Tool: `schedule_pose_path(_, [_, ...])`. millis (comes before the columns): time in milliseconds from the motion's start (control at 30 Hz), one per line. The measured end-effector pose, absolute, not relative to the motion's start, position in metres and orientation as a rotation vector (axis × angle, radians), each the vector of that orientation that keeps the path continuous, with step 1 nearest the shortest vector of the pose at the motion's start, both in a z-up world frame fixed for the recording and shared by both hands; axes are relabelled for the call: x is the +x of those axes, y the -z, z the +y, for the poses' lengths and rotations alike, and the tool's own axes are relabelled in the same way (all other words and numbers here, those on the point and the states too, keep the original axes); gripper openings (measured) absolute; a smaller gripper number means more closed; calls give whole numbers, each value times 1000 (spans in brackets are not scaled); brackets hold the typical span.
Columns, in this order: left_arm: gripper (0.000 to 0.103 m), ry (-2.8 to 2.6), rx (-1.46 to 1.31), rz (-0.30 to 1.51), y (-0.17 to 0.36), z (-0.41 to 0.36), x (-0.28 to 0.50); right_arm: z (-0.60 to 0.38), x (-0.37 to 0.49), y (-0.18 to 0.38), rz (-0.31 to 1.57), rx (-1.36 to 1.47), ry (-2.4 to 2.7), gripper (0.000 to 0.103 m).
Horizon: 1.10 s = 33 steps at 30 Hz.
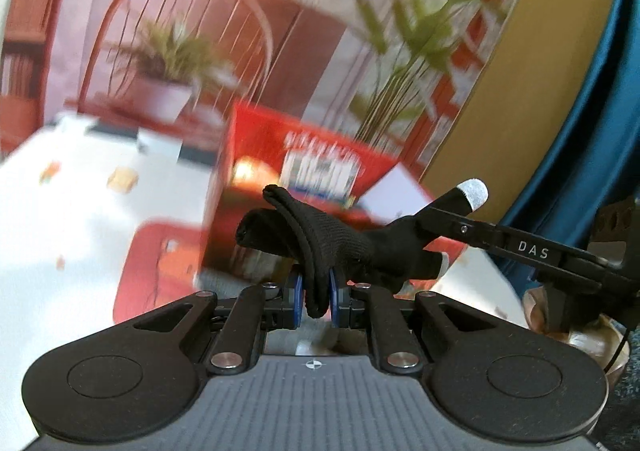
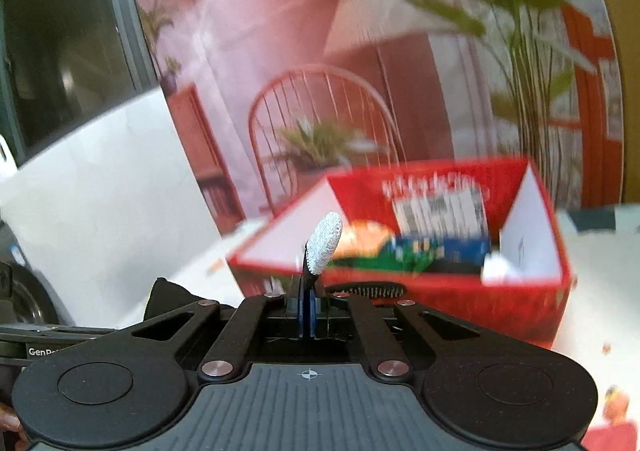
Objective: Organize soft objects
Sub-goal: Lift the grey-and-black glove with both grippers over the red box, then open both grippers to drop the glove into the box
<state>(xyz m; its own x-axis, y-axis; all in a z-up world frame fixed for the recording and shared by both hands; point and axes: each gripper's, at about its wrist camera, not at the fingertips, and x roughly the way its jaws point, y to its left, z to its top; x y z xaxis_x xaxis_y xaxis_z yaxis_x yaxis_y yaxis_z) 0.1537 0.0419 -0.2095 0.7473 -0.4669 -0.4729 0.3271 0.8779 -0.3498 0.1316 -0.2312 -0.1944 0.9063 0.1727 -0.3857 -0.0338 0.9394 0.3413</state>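
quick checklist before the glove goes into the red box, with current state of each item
1. Left gripper clamped on black glove cuff: ok.
2. Right gripper pinching the grey-tipped finger: ok.
3. Glove held between both grippers, off the table: ok.
4. Red box open on top: ok.
5. Room left inside the box: cannot tell, blurred.
6. Glove over the box opening: not ok, it is short of the box.
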Motion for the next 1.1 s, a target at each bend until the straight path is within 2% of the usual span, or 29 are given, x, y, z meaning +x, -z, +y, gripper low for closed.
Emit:
schedule_pose_path(200, [14, 477, -229, 488, 166, 26, 177, -251, 141, 153, 324, 319, -97, 3])
schedule_pose_path(433, [14, 479, -189, 464, 144, -1, 223, -275, 175, 131, 295, 281, -44, 3])
schedule_pose_path(867, [14, 429, -72, 607, 178, -26, 324, -313, 260, 180, 472, 207, 51, 3])
schedule_pose_path(1000, [15, 418, -51, 655, 192, -28, 339, -320, 271, 194, 530, 213, 79, 9])
schedule_pose_path(1067, [20, 411, -35, 670, 197, -28, 342, -324, 271, 200, 545, 223, 100, 14])
schedule_pose_path(1100, [31, 409, -27, 675, 199, -28, 343, -327, 270, 203, 552, 231, 108, 17])
